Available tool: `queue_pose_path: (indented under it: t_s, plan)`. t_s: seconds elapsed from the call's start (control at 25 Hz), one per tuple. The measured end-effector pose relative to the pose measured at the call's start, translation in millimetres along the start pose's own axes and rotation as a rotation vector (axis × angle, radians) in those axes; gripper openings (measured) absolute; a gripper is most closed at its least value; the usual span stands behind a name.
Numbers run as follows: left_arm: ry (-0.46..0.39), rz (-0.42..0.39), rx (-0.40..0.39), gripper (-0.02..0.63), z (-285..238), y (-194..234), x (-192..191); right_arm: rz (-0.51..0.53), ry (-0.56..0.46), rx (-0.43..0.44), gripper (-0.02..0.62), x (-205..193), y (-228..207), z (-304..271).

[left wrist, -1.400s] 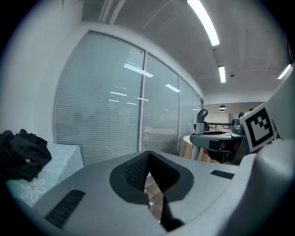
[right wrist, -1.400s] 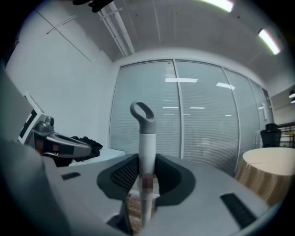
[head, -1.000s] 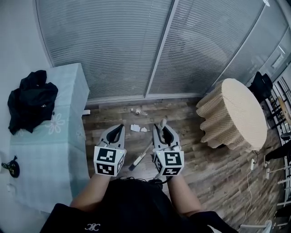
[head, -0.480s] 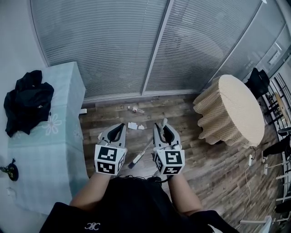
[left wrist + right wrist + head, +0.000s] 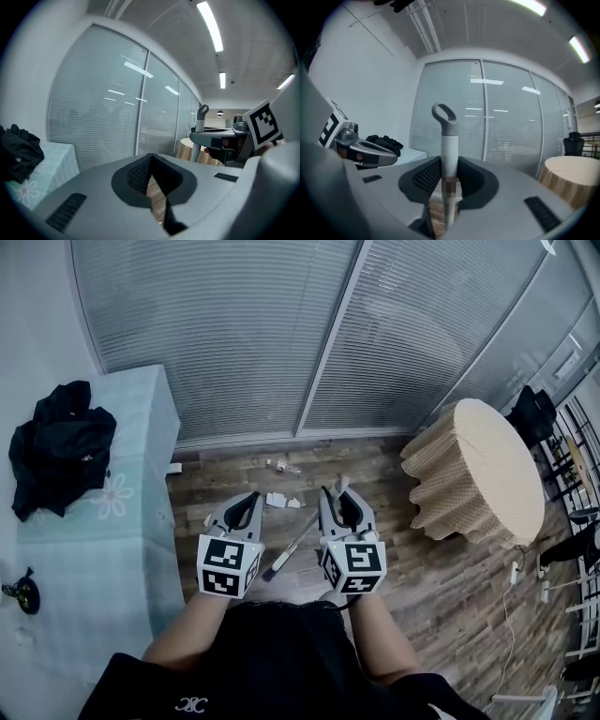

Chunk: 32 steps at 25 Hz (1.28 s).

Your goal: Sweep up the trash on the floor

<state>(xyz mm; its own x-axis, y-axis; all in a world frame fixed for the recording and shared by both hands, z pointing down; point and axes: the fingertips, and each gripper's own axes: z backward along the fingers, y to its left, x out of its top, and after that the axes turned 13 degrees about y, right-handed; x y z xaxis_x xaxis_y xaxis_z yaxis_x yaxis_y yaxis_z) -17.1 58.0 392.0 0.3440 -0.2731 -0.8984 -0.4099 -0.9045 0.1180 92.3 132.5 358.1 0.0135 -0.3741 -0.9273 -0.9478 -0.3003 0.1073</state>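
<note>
Broom [image 5: 449, 140] up and ready: the right tool [image 5: 449, 174] is clamped on its grey handle, with the loop end poking above the jaws. The shaft runs down and across to the brush head [image 5: 273, 573], which looks to sit on the wood floor [image 5: 394, 549] betw. the two tools. A grip that high gives reach, prob. for a pulling stroke. The left tool [image 5: 151, 161] has its jaws pinched together w/ nothing in them and hangs beside the other at the same height, I'd guess as a spare for steadying the handle. Trash: paper scraps [image 5: 281, 501] lie just ahead of the tools, and one more bit [image 5: 279, 466] sits nearer the blinds [image 5: 244, 343]. None gathered yet. Black jacket [image 5: 61, 446] on the cloth-covered surface [image 5: 131, 521] at left, and the round table [image 5: 487, 474] at right is well apart, so the lane's open.
</note>
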Motion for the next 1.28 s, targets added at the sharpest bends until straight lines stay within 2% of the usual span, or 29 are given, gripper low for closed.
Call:
queue_pose_path:
  t_s: [0.2,0.48,0.64,0.76,1.08,1.28]
  plan:
    - [-0.003,0.023,0.015,-0.006,2.2,13.5,-0.9,0.021,-0.011,0.029,0.112,13.3,17.1,-6.9]
    - [0.001,0.088,0.098,-0.006,7.1,48.2,-10.2,0.044,-0.011,0.148,0.112,18.4,42.5,-33.7]
    - [0.015,0.138,0.174,-0.006,9.2,81.6,-15.7,0.101,-0.019,0.280,0.112,24.0,73.3,-56.8]
    - [-0.012,0.168,0.242,-0.006,12.3,106.0,-9.3,0.132,-0.014,0.385,0.112,27.2,91.1,-76.8]
    - [0.012,0.225,0.354,-0.006,-10.0,143.8,-8.9,0.179,0.008,0.575,0.112,32.9,109.7,-132.7]
    - [0.041,0.249,0.430,-0.006,-22.4,160.4,-4.5,0.318,0.060,0.711,0.113,21.6,115.8,-171.2]
